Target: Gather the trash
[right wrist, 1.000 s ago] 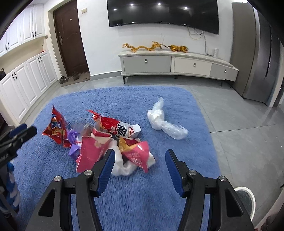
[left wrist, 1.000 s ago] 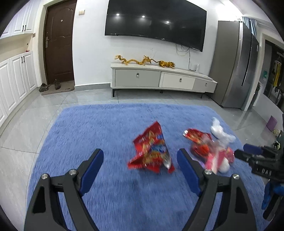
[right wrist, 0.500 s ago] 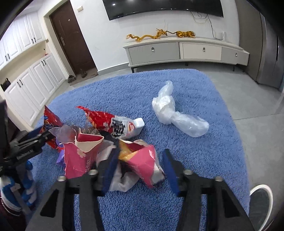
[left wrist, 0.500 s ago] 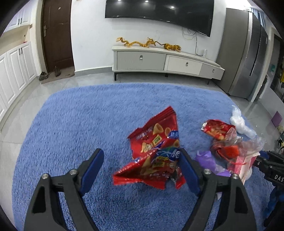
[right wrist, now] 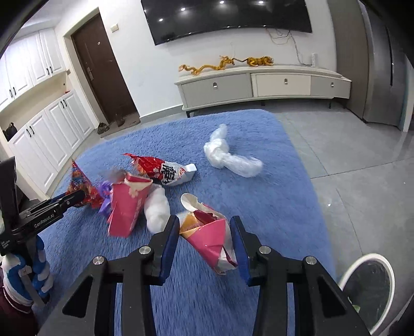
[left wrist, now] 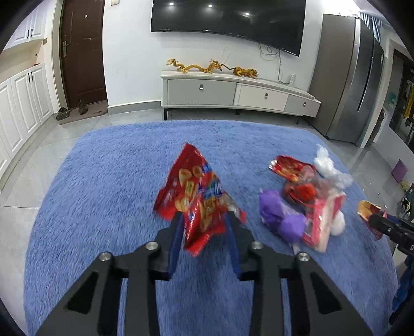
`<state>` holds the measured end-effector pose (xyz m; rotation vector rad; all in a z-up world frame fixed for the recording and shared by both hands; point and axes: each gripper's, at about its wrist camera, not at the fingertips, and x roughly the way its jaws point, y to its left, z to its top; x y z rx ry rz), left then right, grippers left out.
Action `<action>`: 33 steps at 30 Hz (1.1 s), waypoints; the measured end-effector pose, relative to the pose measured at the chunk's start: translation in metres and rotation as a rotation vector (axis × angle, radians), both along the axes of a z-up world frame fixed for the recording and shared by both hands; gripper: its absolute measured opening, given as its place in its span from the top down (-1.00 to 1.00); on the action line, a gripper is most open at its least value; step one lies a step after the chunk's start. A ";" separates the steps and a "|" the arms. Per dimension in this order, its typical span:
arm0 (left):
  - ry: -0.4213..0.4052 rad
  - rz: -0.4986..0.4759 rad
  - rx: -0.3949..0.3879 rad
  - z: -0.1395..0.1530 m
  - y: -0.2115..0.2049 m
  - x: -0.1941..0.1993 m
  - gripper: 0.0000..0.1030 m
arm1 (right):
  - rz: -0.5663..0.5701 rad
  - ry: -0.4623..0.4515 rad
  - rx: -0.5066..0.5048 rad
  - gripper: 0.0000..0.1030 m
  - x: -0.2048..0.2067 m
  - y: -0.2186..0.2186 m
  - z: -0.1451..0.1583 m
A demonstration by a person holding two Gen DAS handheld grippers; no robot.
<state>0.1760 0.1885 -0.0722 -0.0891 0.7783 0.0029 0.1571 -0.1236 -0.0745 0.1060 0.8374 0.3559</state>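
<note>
Left wrist: left gripper [left wrist: 204, 219] fingers clamp red snack bag [left wrist: 192, 191]; right gripper [right wrist: 204, 227] fingers just closing, clamp pink carton [right wrist: 207, 235] beside litter.

Blue shag rug [left wrist: 108, 181] on grey tiled floor [right wrist: 362, 155]; wall-mounted black television [left wrist: 227, 20]; low white media console [left wrist: 233, 93] bearing gold dragon figurines [left wrist: 194, 66]; dark brown door [left wrist: 82, 51], shoes [left wrist: 71, 111] at its foot; white cabinets [right wrist: 49, 121]; steel refrigerator [left wrist: 349, 85].
</note>
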 end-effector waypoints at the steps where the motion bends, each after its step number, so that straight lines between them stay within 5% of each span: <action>1: -0.004 -0.004 0.006 0.002 -0.003 -0.006 0.49 | -0.004 -0.002 0.000 0.27 -0.007 -0.002 0.002; 6: -0.026 -0.047 0.003 0.013 -0.017 -0.040 0.67 | -0.029 -0.008 0.011 0.28 -0.048 -0.015 0.008; 20: -0.107 -0.198 -0.106 0.054 -0.043 -0.127 0.70 | -0.070 -0.062 0.029 0.29 -0.135 -0.034 0.032; 30: -0.086 -0.108 -0.190 0.056 0.002 -0.134 0.67 | -0.081 -0.072 0.071 0.29 -0.148 -0.046 0.032; 32: -0.075 -0.080 -0.199 0.056 0.009 -0.125 0.40 | -0.080 -0.059 0.081 0.29 -0.144 -0.049 0.026; 33: -0.079 -0.060 -0.199 0.056 0.012 -0.120 -0.14 | -0.080 -0.052 0.086 0.29 -0.141 -0.050 0.022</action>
